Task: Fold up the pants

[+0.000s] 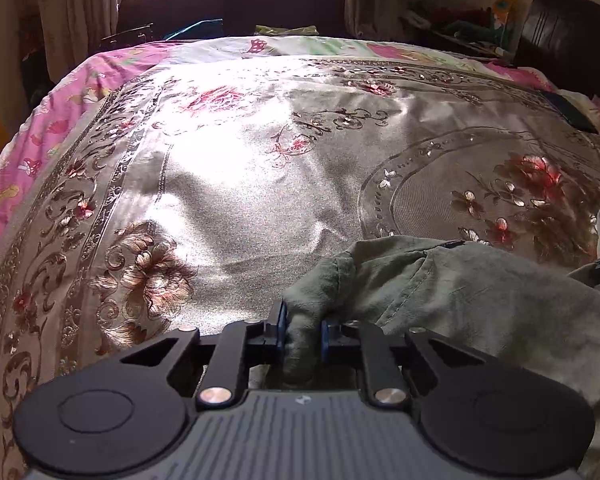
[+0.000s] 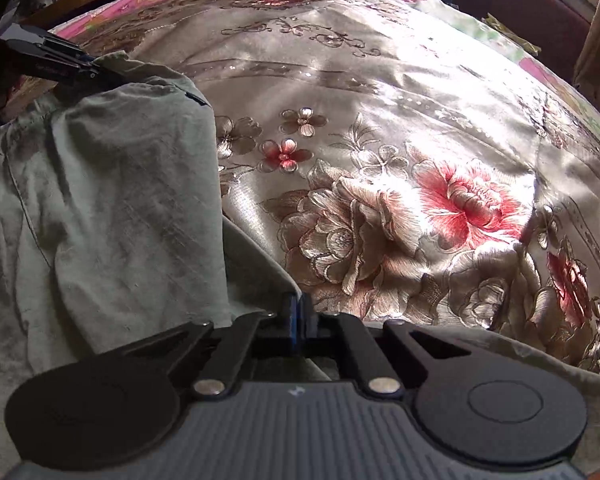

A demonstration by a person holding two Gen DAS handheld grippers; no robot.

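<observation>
Grey-green pants (image 1: 452,292) lie on a shiny flowered bedspread (image 1: 240,152), stretching right from my left gripper (image 1: 303,334). That gripper is shut on a bunched fold of the pants fabric, held between its blue pads. In the right wrist view the pants (image 2: 112,184) fill the left side, folded over, and the left gripper (image 2: 56,60) holds their far corner at the upper left. My right gripper (image 2: 298,320) has its jaws closed together at the pants' near edge; whether fabric is between them I cannot tell.
The bedspread (image 2: 380,152) covers a bed with a pink patterned sheet (image 1: 40,120) along its left edge. A dark headboard (image 1: 572,40) stands at the far right. A dark flat object (image 1: 568,110) lies near it. Curtains and a window are behind the bed.
</observation>
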